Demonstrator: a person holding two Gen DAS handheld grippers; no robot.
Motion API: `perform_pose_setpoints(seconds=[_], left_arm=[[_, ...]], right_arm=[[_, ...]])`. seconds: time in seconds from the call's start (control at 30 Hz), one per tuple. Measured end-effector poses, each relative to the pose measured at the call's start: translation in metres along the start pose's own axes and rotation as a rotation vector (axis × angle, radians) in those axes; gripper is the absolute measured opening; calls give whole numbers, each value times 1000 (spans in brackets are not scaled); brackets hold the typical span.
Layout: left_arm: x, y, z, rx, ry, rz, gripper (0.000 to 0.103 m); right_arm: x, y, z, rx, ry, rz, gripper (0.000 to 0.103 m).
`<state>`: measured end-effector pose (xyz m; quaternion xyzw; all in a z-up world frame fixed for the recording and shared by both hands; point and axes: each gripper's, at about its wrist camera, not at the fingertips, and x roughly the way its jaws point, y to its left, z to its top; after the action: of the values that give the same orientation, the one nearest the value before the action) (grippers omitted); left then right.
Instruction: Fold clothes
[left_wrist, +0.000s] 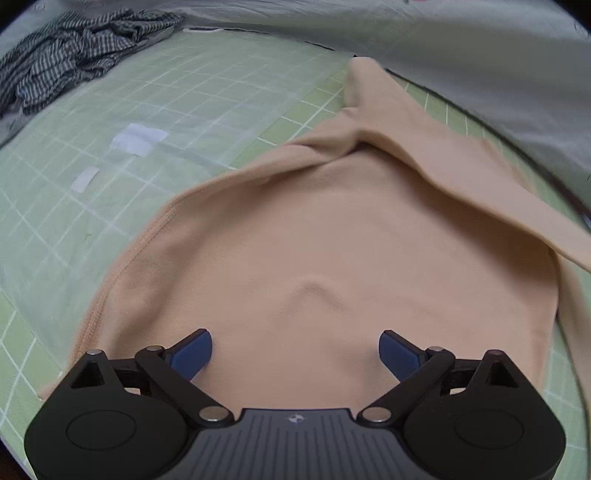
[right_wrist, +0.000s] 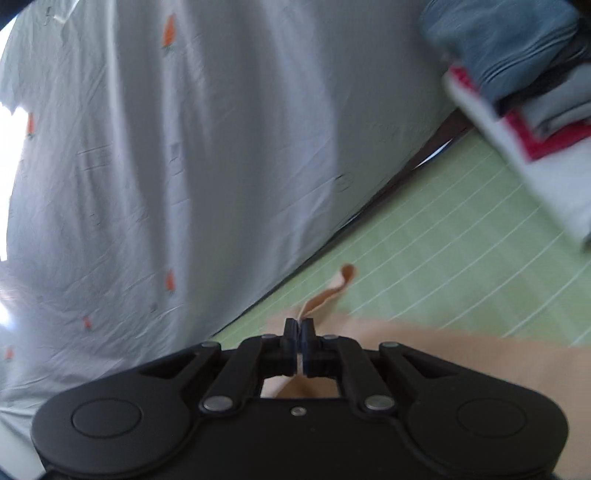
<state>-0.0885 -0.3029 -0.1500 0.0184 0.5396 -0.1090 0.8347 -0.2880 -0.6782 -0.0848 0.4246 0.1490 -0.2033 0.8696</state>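
Peach knit top (left_wrist: 332, 240), spread on green grid mat (left_wrist: 184, 110) directly beneath left gripper (left_wrist: 294, 350), blue pads (left_wrist: 192, 354) splayed wide above the cloth, nothing between them. Right gripper (right_wrist: 299, 343) clamped tight on a thin strip of the same top (right_wrist: 325, 295), edge lifted off mat (right_wrist: 443, 240) just ahead of the tips. Likely soft, light, limp and stretchy; prone to sag and wrinkle when carried. Best taken at hem or sleeve edges, pinched through both layers. Checked shirt (left_wrist: 74, 55) heaped far ahead-left of left gripper; folded stack (right_wrist: 517, 92) far ahead-right of right gripper; pale sheet (right_wrist: 184, 147) beyond.
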Motion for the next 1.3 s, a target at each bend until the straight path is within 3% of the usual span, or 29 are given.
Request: perform_pose_setpoints(seconds=[0.13, 0.23, 0.3, 0.33, 0.37, 0.4, 0.43, 0.5, 0.57, 0.63, 0.93, 1.3], left_arm=[[4, -9, -4, 40, 16, 39, 102], [4, -8, -4, 42, 18, 38, 102], [2, -5, -5, 39, 19, 25, 102], [1, -4, -5, 37, 20, 17, 102], [0, -2, -6, 29, 15, 3, 102], [-2, 0, -8, 20, 9, -15, 102], [-4, 2, -9, 10, 2, -32, 102], [-9, 6, -13, 11, -11, -67, 102], [-15, 11, -17, 23, -29, -100, 102], [-26, 14, -22, 55, -61, -125, 102], [-58, 63, -26, 145, -172, -197, 102], [-62, 170, 9, 174, -168, -232, 102]], right_arm=[[12, -19, -9, -78, 58, -172, 3], [18, -25, -22, -113, 114, -249, 10], [21, -24, -30, -132, 134, -274, 30], [21, -21, -34, -148, 133, -275, 49], [20, -18, -36, -170, 127, -273, 62], [19, -13, -38, -195, 117, -270, 68], [16, -9, -40, -218, 103, -268, 80], [8, 2, -45, -250, 55, -261, 87], [-3, 13, -51, -268, 9, -244, 103], [-12, 25, -62, -298, -38, -261, 103], [-18, 67, -114, -348, 27, -332, 103], [-5, 149, -211, -327, 56, -396, 103]])
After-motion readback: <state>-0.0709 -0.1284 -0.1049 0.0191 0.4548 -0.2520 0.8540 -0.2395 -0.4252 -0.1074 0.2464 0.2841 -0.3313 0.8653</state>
